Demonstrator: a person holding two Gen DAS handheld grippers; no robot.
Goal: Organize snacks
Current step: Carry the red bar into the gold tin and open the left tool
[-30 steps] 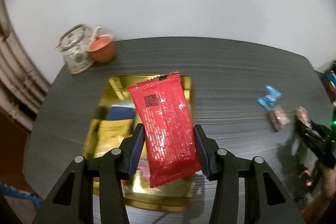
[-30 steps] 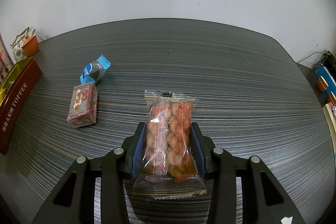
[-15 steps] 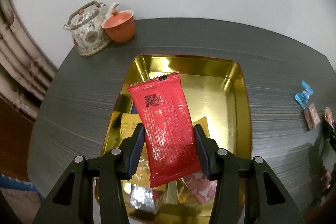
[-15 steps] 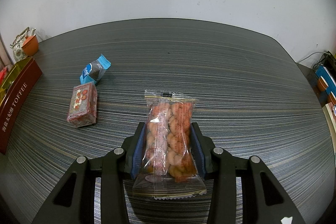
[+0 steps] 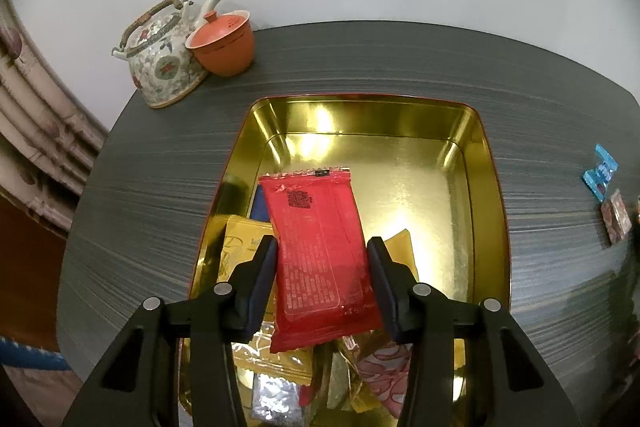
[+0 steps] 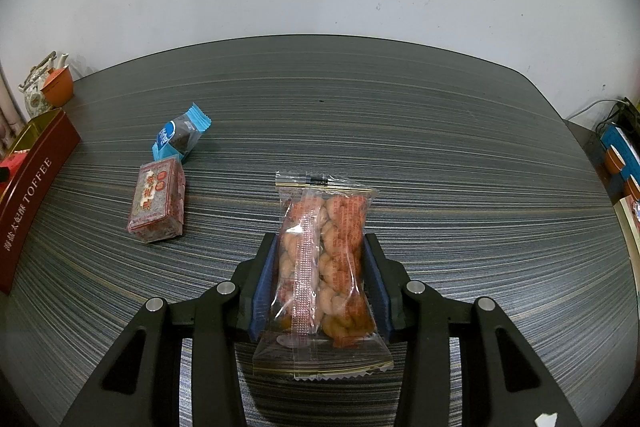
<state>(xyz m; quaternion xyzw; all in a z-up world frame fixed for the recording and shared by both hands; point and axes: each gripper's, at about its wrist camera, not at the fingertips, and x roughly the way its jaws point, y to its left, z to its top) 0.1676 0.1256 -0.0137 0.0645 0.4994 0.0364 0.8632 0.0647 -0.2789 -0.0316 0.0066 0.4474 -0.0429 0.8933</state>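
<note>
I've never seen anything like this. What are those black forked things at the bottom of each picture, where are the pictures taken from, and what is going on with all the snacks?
There is no robot: a person holds a pair of hand tongs in each hand, and a wide-angle camera on each looks along its two fingers. The left tongs grip a red packet above a gold tin that already holds several wrapped snacks. A teapot and an orange cup stand behind it. The right tongs grip a clear bag of twisted snacks over the striped table, where a blue packet and a reddish block lie loose.
</note>
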